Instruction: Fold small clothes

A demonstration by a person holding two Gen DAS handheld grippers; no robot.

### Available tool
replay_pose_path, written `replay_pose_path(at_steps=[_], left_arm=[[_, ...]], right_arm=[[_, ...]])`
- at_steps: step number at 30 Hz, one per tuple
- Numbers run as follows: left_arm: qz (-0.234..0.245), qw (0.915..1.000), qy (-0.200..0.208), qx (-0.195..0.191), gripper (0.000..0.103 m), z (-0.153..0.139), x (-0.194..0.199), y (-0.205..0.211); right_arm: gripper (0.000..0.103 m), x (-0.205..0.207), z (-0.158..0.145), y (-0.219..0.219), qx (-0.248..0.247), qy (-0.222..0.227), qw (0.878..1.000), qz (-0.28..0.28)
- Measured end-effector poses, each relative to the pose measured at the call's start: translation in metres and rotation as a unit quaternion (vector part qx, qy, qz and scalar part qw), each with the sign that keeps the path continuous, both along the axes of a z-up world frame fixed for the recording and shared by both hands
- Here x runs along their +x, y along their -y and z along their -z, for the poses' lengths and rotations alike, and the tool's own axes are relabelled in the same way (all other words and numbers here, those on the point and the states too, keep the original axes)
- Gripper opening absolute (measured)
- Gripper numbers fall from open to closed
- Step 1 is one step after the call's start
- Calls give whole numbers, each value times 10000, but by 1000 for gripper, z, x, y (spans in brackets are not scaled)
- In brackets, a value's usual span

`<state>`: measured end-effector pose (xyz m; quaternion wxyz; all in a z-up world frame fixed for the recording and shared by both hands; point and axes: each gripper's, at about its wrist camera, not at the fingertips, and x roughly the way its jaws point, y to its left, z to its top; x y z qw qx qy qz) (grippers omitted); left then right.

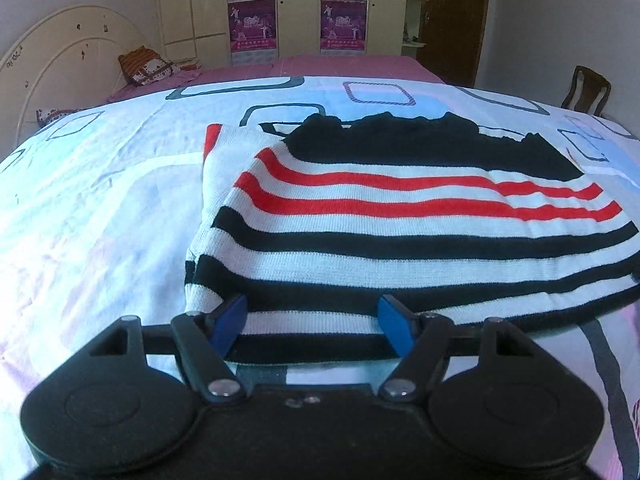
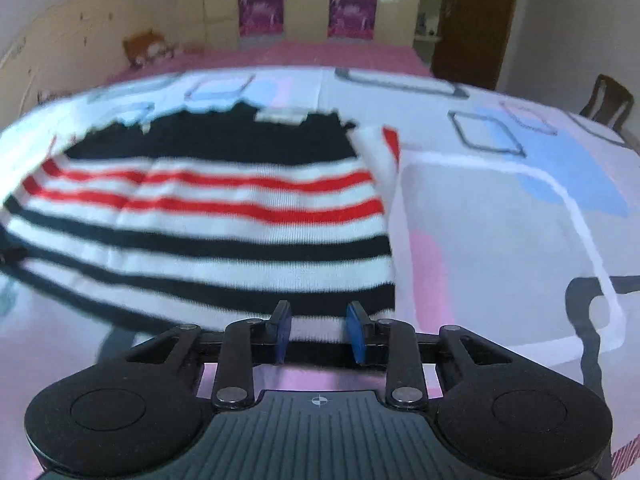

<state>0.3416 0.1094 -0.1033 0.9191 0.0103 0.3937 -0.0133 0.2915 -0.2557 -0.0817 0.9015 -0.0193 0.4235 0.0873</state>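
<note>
A small knit sweater (image 1: 400, 216) with black, white and red stripes and a black top part lies flat on the bed, sleeves folded in. My left gripper (image 1: 314, 326) is open, its blue pads (image 1: 230, 322) on either side of the sweater's near hem at the left corner. The sweater also shows in the right wrist view (image 2: 240, 220). My right gripper (image 2: 320, 334) is open with a narrower gap, its blue pads (image 2: 356, 334) at the hem near the right corner. Neither gripper holds cloth.
The sweater lies on a white bedsheet (image 1: 100, 200) with blue and grey square patterns over a pink cover (image 2: 320, 54). A headboard (image 1: 60, 48) and pillows (image 1: 148, 66) stand far left, a wardrobe (image 1: 296, 4) behind, a wooden chair (image 2: 608, 98) at right.
</note>
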Motion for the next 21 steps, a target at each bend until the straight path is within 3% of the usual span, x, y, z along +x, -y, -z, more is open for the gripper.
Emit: replay_pose_path(at_steps=[21], left_arm=[[-36, 10000, 21, 40, 74, 1, 0, 2]], right_arm=[[30, 1, 5, 4, 50, -83, 9999, -111]])
